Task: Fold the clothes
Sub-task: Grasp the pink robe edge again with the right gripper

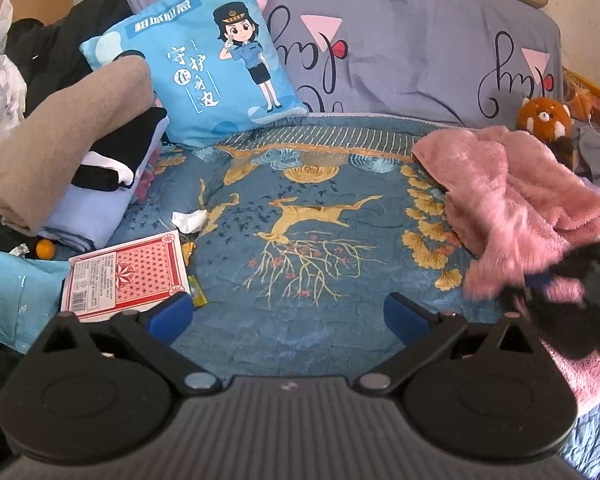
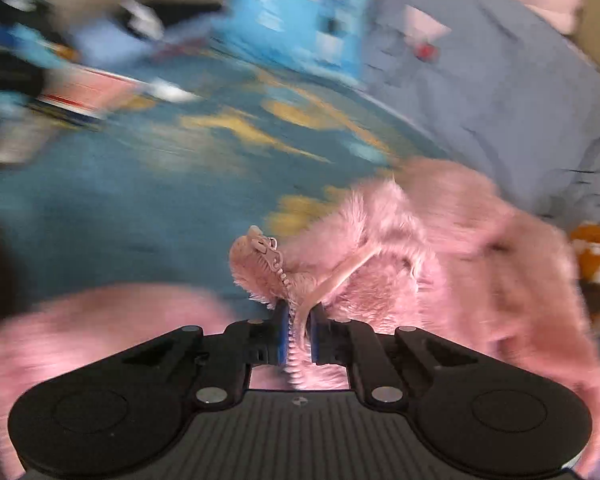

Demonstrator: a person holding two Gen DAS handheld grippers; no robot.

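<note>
Your right gripper (image 2: pixel 299 334) clamps the fluffy pink zip-up jacket (image 2: pixel 400 264) over the blue deer-patterned quilt (image 1: pixel 300 216) (cluttered bed), while your left gripper (image 1: pixel 288 314) gapes empty.

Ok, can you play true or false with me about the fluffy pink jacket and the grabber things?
1. The right gripper is pinching the pink jacket along its zipper. True.
2. The left gripper holds the jacket too. False: its jaws stand open over the blue quilt, holding nothing.
3. A blue cartoon pillow lies on the bed. True.
4. The orange plush toy sits on the red playing-card box. False: it sits apart from the box, behind the jacket.
</note>
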